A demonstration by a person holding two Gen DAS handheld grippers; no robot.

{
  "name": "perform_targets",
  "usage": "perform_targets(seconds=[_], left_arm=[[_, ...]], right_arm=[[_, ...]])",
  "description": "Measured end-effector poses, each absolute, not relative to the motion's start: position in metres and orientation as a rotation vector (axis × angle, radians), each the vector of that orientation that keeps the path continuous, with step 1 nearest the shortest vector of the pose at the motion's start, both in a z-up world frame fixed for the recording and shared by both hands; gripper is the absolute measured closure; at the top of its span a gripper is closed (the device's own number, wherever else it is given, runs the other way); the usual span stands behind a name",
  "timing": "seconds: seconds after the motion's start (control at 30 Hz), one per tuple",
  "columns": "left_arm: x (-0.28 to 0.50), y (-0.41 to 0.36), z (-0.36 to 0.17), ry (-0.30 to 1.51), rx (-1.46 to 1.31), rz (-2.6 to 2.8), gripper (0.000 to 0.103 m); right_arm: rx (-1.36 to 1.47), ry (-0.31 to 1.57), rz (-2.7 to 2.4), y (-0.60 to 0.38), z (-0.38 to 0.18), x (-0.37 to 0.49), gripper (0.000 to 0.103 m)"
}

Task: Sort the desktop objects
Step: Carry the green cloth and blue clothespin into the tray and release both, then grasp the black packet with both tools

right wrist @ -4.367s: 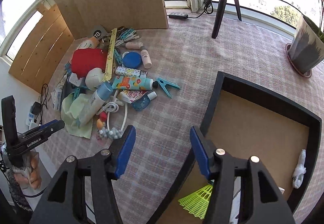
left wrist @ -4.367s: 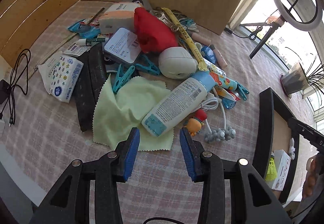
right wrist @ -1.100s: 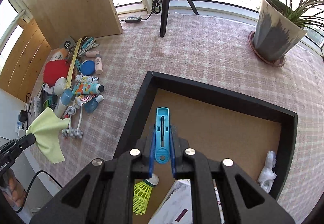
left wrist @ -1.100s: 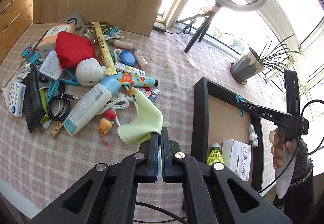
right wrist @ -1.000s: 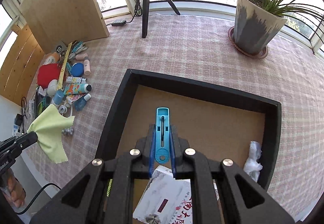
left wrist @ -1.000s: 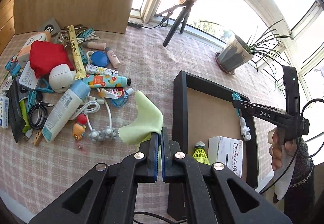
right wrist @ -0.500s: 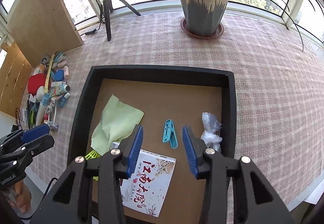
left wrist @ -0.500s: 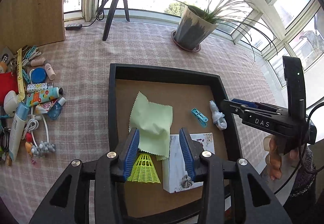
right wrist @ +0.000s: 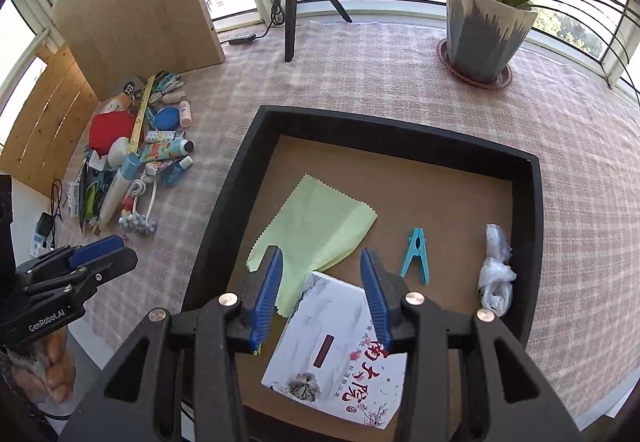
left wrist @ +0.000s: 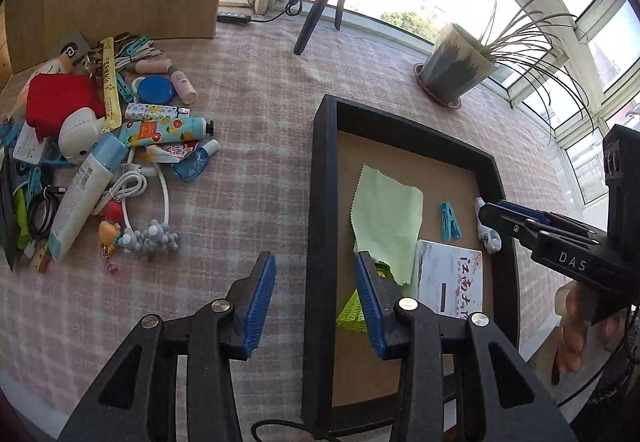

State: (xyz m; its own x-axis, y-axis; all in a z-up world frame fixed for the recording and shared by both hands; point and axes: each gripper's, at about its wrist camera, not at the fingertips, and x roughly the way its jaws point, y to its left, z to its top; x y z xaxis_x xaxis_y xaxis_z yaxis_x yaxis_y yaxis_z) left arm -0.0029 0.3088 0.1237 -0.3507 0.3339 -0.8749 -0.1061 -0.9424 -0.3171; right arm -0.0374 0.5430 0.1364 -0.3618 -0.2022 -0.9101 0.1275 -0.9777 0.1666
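**Both claws empty over the tray**

The left claw point(left wrist: 316, 302) hangs with its jaws apart and nothing between them, straddling the near left wall of the black tray point(left wrist: 320, 178). Its jaws have just been opening. The right claw point(right wrist: 322, 296) is likewise parted and empty, having just opened, above a white box point(right wrist: 340, 346) lying in the tray's near part. Just beyond the right claw, the green cloth point(right wrist: 316, 230) lies flat on the tray floor, one edge touching the box. To its right sits the blue clip point(right wrist: 416, 250), and further right a crumpled plastic bag point(right wrist: 496, 270) against the wall. A yellow shuttlecock point(left wrist: 352, 312) lies beside the left claw's right finger. Far left on the desk point(right wrist: 360, 62), the clutter pile point(left wrist: 100, 146) remains.
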Motion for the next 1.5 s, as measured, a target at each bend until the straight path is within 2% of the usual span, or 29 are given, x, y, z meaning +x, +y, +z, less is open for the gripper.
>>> perform_targets(seconds=[0.63, 0.73, 1.0, 1.2, 1.3, 1.5], left_arm=[[0.015, 0.043, 0.079, -0.626, -1.736, 2.614, 0.065], [0.006, 0.013, 0.067, -0.68, -1.758, 2.61, 0.07], [-0.008, -0.028, 0.045, -0.756, -1.755, 2.54, 0.07], [-0.018, -0.043, 0.035, -0.79, -1.743, 2.5, 0.07], [-0.022, -0.049, 0.031, -0.767, -1.756, 2.519, 0.07], [-0.024, -0.067, 0.024, -0.84, -1.784, 2.538, 0.069]], right_arm=[[1.536, 0.109, -2.183, 0.287, 0.136, -0.059, 0.064], [1.525, 0.15, -2.154, 0.247, 0.137, -0.065, 0.064], [1.561, 0.153, -2.074, 0.164, 0.121, -0.08, 0.065], [1.588, 0.161, -2.029, 0.115, 0.106, -0.093, 0.071], [1.597, 0.19, -2.017, 0.095, 0.1, -0.098, 0.071], [1.635, 0.228, -1.988, 0.062, 0.079, -0.11, 0.071]])
